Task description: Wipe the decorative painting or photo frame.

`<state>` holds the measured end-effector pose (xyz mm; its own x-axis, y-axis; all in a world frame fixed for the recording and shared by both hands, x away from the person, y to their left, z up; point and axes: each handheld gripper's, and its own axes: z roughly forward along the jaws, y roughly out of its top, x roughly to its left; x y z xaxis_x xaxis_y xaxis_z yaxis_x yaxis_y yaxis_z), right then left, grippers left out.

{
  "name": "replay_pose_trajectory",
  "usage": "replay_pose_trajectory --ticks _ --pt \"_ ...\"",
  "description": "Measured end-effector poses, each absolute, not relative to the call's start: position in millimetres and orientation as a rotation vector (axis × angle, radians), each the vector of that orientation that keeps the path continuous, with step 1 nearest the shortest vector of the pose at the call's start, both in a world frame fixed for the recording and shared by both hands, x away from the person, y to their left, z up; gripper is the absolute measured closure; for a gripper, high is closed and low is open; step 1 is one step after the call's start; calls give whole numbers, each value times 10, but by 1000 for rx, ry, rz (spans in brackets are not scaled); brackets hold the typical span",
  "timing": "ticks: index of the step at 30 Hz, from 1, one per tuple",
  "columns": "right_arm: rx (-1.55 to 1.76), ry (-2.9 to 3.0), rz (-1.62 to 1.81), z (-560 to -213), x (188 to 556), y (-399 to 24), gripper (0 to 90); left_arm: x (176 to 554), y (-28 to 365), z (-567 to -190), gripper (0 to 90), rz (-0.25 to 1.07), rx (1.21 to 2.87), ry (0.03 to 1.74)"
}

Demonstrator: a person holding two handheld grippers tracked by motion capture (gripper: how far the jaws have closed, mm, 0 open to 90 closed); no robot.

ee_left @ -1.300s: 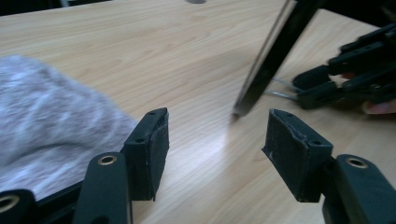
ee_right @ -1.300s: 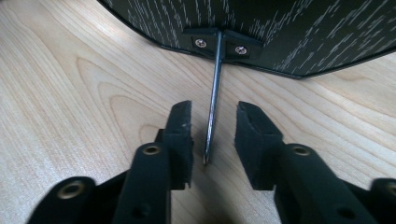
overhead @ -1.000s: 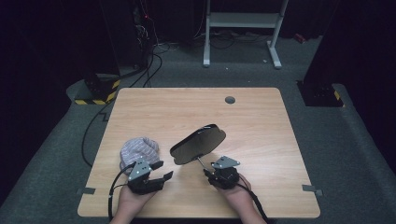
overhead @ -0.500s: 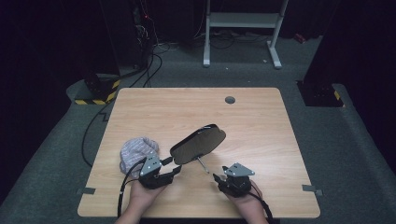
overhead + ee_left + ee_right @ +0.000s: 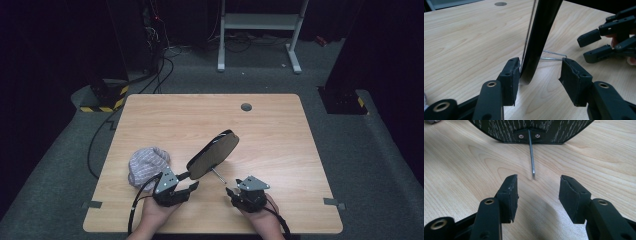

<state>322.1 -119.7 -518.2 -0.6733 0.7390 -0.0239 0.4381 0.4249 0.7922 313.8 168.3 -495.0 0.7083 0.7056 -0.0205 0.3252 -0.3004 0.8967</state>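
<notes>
- Between left gripper [image 5: 540,77] jaws: lower edge of tilted oval mirror [image 5: 213,155], touching one pad, other clear (jaws just closing, not clamped).
- Ahead of right gripper [image 5: 537,195]: mirror's wire stand [image 5: 531,157]; jaws apart, empty.

Dark oval mirror [image 5: 213,154], tilted on wire stand

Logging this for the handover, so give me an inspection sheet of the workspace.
Surface: wooden table, one grommet hole.
Job's things: dark oval panel propped on wire stand.
Clutter: bunched striped cloth.
Grippers: left claw has just been closing, panel edge between its jaws, not clamped; right claw has just been opening, nothing between.
Cables: one trails from left claw; more on floor.
Surroundings: white frame.
</notes>
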Motion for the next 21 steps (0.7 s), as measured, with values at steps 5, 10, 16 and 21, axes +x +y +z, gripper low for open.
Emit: replay_pose_trajectory --ticks 5,10,16,21 --pt "1011 2307 1135 -5172 3222 -1203 493 3110 1634 -4944 495 466 1909 779" --pt "1007 2308 1135 -5174 3217 -1204 492 3087 1581 -4943 495 458 1914 754" --pt "1009 2312 1128 -5185 3205 -1200 490 3057 1493 -4937 493 453 1923 725" --pt "1005 2315 1127 -5188 3200 -1195 489 3034 1393 -4925 487 431 1917 700"
